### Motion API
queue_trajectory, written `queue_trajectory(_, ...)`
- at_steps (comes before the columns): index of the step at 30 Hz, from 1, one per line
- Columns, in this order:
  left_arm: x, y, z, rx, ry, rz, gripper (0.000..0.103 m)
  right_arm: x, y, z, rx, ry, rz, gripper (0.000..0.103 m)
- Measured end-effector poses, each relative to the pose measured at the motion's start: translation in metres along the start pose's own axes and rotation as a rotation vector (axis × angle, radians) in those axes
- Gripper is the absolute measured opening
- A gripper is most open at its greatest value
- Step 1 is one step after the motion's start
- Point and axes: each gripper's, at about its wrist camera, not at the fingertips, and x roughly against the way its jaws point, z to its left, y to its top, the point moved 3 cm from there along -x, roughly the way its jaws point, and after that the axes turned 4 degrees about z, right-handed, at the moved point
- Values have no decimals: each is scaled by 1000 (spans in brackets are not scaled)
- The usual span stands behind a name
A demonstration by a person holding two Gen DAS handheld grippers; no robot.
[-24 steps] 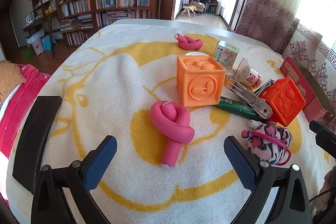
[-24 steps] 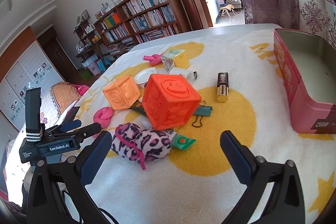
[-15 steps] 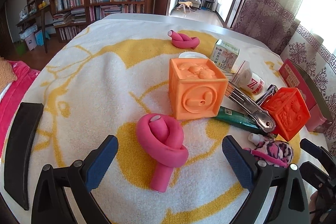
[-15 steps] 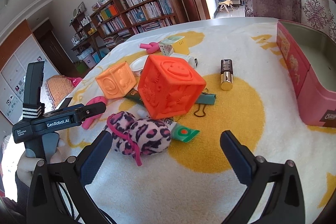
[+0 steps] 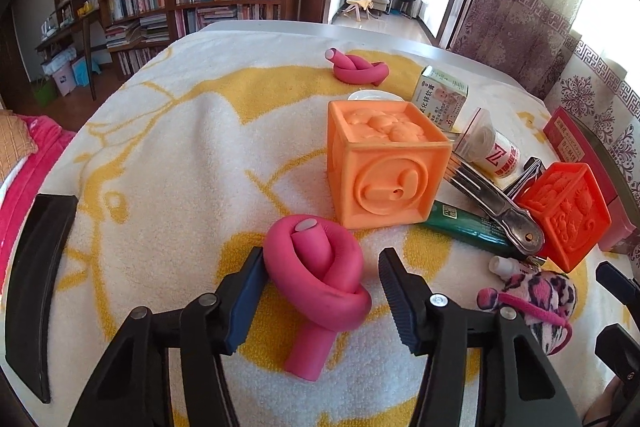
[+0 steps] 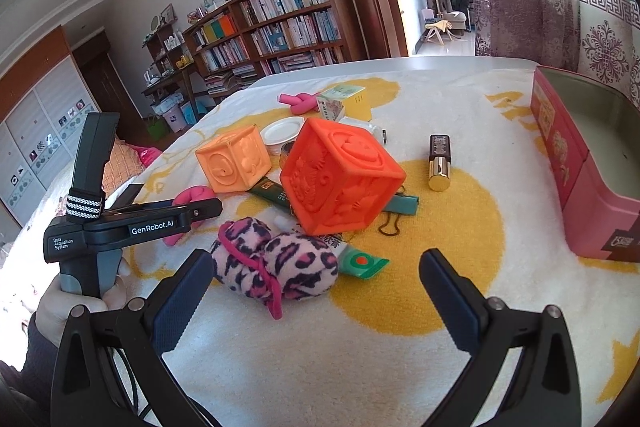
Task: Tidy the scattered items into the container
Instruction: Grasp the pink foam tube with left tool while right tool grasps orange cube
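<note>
Pink foam, knotted into a loop, sits between the fingers of the left gripper (image 5: 320, 283): this knotted pink foam roller (image 5: 320, 287) lies low in the centre of the left wrist view. The jaws have just been closing around it; the left pad touches the knot, while the right pad stands a little off it, so no firm grip shows.

Just above it stands the pale orange cube (image 5: 384, 167), and to the right lie a green tube (image 5: 472, 227), metal tongs (image 5: 496, 203) and the red-orange cube (image 5: 568, 211).

The right gripper (image 6: 316, 279) has its jaws spread wide and holds nothing. The leopard-print plush (image 6: 280, 263) lies just beside its left finger, low in the centre of the right wrist view. Further up, a gold-capped lipstick (image 6: 439, 163) lies on the yellow-and-white towel (image 6: 400, 347) covering the bench. The pink container (image 6: 592, 183) stands at the right edge, open-topped, with nothing visible inside.
</note>
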Motion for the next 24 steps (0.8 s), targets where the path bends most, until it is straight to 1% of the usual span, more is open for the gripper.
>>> queue_trajectory(4, 3, 0, 5, 33, -28, -19, 48, 3, 0, 1, 4, -1, -10, 103)
queue_trajectory(6, 7, 0, 4, 35, -24, -42, 48, 4, 0, 3, 10, -3, -16, 103)
queue_trajectory(11, 26, -2, -6, -6, 3, -139, 48, 3, 2, 9, 35, -19, -15, 102)
queue_trajectory(13, 31, -3, -11, -29, 4, -162, 48, 1, 3, 14, 46, -30, -7, 102)
queue_trajectory(16, 32, -2, -14, -37, -1, -170, 48, -2, 5, 19, 59, -54, 4, 102)
queue_trajectory(20, 29, -1, -6, 4, -23, -152, 48, -2, 16, 17, 45, -92, -2, 102)
queue_trajectory(24, 26, -2, -2, 29, -43, -138, 48, -2, 34, 7, 12, -92, -16, 102)
